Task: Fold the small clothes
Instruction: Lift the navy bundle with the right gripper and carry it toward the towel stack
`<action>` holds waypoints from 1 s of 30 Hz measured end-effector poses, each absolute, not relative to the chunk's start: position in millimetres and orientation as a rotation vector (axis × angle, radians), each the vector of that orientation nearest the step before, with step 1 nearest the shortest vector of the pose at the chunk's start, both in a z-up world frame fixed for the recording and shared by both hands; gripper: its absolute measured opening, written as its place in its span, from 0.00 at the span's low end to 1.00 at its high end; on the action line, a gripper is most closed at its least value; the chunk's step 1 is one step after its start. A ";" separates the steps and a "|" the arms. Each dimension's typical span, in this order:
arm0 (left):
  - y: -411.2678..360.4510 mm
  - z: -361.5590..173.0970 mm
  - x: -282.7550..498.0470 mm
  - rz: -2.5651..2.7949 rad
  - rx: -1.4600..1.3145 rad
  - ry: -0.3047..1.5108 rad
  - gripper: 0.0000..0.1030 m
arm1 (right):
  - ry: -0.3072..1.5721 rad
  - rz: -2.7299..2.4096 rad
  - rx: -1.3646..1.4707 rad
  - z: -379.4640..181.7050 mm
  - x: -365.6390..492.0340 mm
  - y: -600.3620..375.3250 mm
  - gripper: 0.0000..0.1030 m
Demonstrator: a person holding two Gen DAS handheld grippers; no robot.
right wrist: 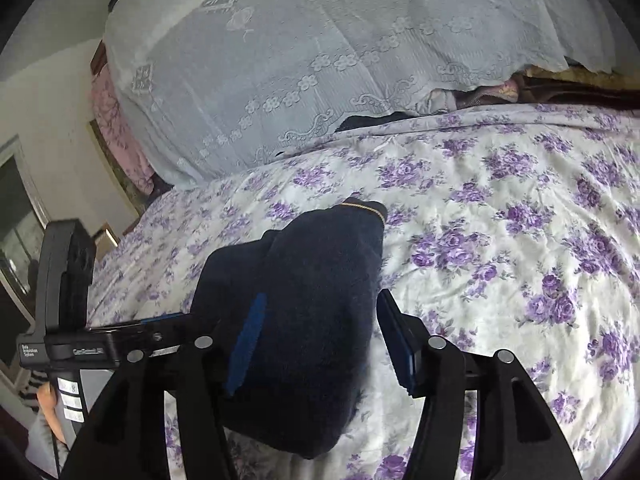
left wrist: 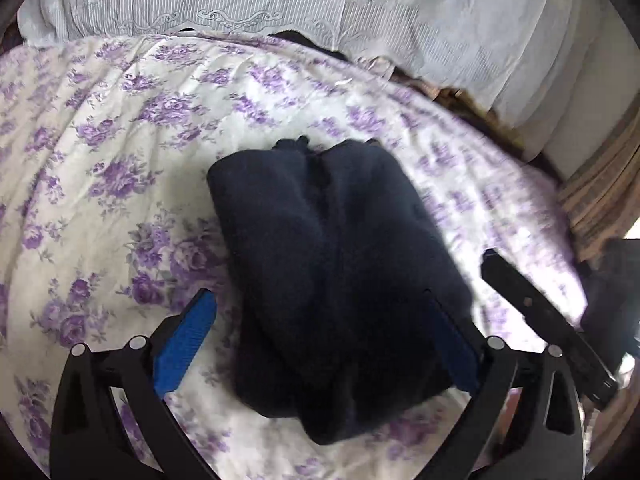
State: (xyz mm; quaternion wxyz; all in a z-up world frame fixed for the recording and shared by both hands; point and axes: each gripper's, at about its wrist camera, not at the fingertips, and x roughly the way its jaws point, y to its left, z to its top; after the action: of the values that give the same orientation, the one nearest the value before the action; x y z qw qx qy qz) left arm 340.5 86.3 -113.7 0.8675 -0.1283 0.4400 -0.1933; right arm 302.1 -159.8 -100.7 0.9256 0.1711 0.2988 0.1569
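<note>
floral bedsheet (left wrist: 120, 128) | lace cover (right wrist: 320, 40) behind | dark garment (left wrist: 332, 272) folded | both tongs apart

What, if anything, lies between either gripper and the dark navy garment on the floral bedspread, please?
Nothing visible. The dark navy garment lies on the floral bedspread, directly between the open fingers of the left gripper and of the right gripper, with no other object intervening.

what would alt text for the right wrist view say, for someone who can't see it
A folded dark navy garment lies on a bedspread printed with purple flowers, between the open blue-padded fingers of the right gripper. A pale lace cloth drapes over a heap behind the bed, and the left gripper shows at the left edge.
</note>
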 end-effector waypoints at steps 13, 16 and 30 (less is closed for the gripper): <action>81.5 -145.5 374.7 -0.493 -0.395 1.053 0.96 | 0.813 0.403 0.604 -125.9 367.5 -168.3 0.69; 77.1 -146.3 376.1 -0.537 -0.381 1.057 0.96 | 0.837 0.418 0.661 -140.8 377.6 -169.3 0.73; 64.0 -153.3 376.5 -0.518 -0.276 1.050 0.96 | 0.879 0.515 0.610 -158.1 400.0 -150.4 0.77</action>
State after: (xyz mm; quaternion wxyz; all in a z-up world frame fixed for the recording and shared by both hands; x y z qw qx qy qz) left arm 376.5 64.0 -153.3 0.8246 -0.1299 0.4937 -0.2437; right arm 400.0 -150.4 -158.1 0.8289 0.2875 0.4141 0.2426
